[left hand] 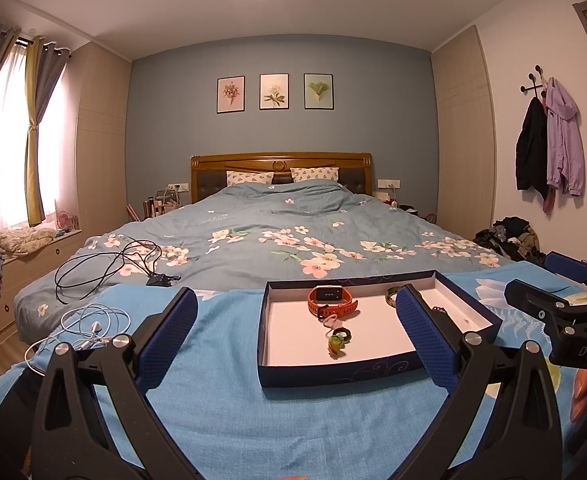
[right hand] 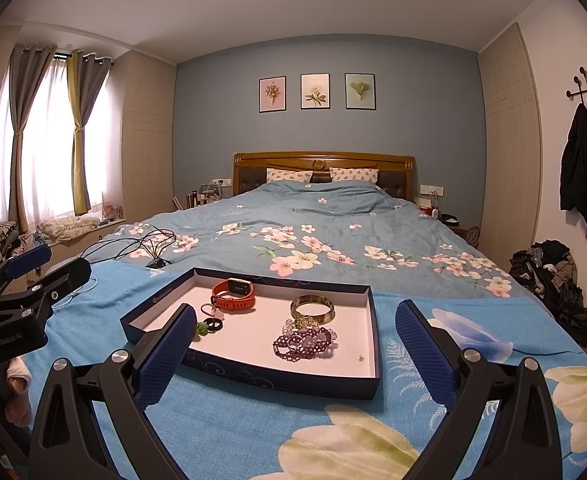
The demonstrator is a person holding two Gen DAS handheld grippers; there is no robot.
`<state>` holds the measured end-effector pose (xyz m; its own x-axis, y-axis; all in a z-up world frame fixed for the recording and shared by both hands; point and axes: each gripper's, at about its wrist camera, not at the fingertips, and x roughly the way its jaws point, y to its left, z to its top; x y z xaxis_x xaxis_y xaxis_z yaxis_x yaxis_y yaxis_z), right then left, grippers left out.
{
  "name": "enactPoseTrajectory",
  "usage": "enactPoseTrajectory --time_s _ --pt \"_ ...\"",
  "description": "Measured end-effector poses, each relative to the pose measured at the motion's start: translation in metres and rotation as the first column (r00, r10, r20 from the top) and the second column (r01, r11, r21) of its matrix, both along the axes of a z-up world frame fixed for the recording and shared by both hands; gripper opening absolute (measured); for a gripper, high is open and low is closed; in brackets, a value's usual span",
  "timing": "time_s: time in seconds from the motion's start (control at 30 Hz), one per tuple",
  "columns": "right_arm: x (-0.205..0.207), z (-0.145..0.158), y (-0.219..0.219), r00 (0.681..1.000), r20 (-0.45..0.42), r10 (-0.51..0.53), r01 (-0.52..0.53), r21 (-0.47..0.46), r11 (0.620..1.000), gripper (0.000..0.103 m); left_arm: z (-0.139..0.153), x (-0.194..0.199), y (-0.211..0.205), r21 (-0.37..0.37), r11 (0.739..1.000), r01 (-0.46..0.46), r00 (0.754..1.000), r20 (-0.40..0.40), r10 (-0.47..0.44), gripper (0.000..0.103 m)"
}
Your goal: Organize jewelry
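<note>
A shallow dark blue box (left hand: 333, 376) (right hand: 261, 378) with a white floor lies on a light blue blanket. Inside it are an orange watch (left hand: 331, 302) (right hand: 233, 294), a gold bangle (right hand: 312, 308) (left hand: 391, 295), a purple bead bracelet (right hand: 301, 342), a green charm (left hand: 335, 345) (right hand: 202, 329) and a small black ring (left hand: 343, 335) (right hand: 214, 325). My left gripper (left hand: 295, 332) hovers open just before the box. My right gripper (right hand: 295, 338) is open too, near the box's front edge. Nothing sits between either pair of fingers.
Black cables (left hand: 109, 264) and white earphones (left hand: 93, 326) lie on the bed to the left. The floral duvet (left hand: 293, 220) stretches back to a wooden headboard (right hand: 323, 162). A clothes pile (right hand: 549, 276) sits on the floor at right. A hand (right hand: 15, 384) holds the left gripper.
</note>
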<state>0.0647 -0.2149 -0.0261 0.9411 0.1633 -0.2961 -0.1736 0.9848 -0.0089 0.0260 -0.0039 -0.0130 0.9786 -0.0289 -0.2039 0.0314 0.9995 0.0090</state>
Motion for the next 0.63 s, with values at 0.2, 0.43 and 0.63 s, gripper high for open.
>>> enactPoseTrajectory --time_s 0.2,0.43,0.63 --pt "0.0 0.0 0.0 1.0 -0.001 -0.001 0.001 0.0 1.0 0.096 0.0 0.0 0.0 0.004 1.0 -0.005 1.0 0.009 0.004 0.098" --pt "0.001 -0.001 -0.001 1.0 -0.008 0.002 -0.002 0.011 1.0 0.096 -0.001 0.001 0.001 0.003 1.0 -0.011 1.0 0.009 0.011 0.098" --pt "0.009 -0.005 -0.018 0.997 -0.065 -0.032 0.03 -0.04 0.999 0.096 -0.006 0.01 0.01 -0.015 1.0 -0.01 0.999 -0.042 0.009 0.098"
